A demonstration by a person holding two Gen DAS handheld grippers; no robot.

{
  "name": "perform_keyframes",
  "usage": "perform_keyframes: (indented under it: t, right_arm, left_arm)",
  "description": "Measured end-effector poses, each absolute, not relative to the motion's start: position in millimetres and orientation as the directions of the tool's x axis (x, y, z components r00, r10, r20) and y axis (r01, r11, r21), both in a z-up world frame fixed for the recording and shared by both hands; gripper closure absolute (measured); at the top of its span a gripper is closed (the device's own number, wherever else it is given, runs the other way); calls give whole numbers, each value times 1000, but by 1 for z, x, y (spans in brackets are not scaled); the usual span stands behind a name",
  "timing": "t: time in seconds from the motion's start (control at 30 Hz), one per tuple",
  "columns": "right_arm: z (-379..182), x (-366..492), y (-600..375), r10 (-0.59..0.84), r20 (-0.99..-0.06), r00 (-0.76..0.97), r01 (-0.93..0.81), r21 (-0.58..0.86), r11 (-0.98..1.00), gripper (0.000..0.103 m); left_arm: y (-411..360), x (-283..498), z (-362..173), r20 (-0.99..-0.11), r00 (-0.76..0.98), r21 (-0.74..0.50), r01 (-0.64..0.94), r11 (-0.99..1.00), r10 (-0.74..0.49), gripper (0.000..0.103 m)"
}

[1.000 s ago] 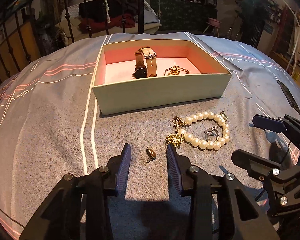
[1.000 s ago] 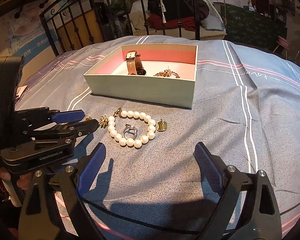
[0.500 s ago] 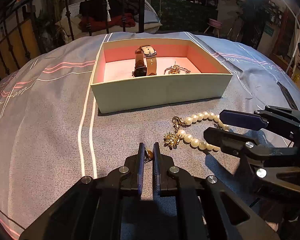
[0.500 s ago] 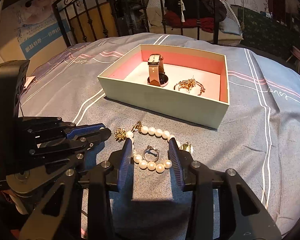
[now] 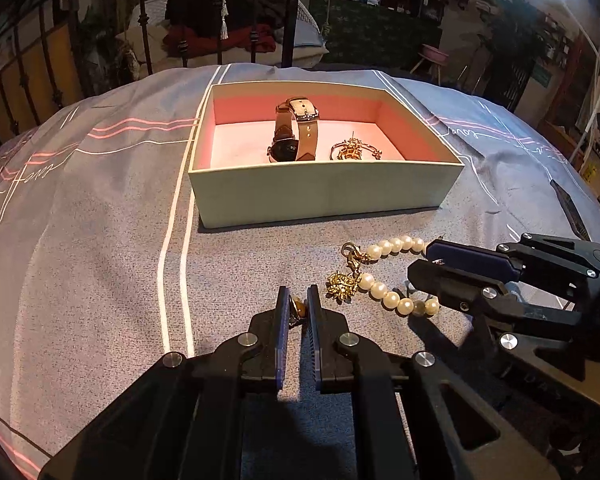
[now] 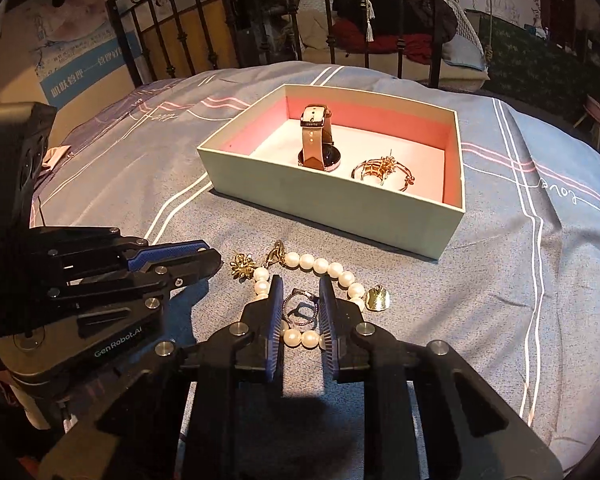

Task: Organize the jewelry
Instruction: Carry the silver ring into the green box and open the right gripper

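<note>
Jewelry lies on the bed [image 5: 100,240] ahead of the open box [image 5: 324,196], which already holds a watch [image 5: 296,136] and a gold brooch [image 5: 354,150]. At the left, the left gripper [image 5: 298,308] has its jaws pinched on a small gold earring [image 5: 298,307]; lift it straight up, then carry toward twelve o'clock over the wall. At its three o'clock, the right gripper [image 6: 300,308] has just been closing around a ring [image 6: 300,308] inside the pearl bracelet [image 6: 320,268]; avoid catching pearls.
</note>
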State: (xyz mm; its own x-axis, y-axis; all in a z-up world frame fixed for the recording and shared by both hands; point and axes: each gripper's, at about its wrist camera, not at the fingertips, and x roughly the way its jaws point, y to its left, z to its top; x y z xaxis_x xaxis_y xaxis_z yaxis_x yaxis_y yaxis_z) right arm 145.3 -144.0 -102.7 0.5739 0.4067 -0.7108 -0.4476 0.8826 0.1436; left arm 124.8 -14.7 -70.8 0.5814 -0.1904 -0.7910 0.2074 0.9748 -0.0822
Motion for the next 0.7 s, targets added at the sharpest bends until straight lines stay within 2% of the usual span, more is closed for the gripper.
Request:
perform_keyframes:
  t: [0.27, 0.43, 0.57, 0.7]
  right_arm:
    - [-73, 162, -147, 419, -659, 625, -445, 140, 884, 84]
    - [-56, 185, -150, 414, -632, 655, -429, 139, 892, 84]
    - [-49, 203, -150, 409, -625, 665, -417, 143, 898, 84]
    - [-48, 219, -150, 399, -625, 671, -406, 141, 903, 84]
  left_arm:
    - [-19, 149, -20, -723, 647, -125, 225, 966, -244, 94]
    - [-27, 179, 7, -684, 692, -113, 213, 971, -231, 94]
    - [-36, 208, 13, -692, 678, -140, 211, 967, -248, 94]
    - [-47, 230, 7, -717, 658, -114, 216, 970, -231, 94]
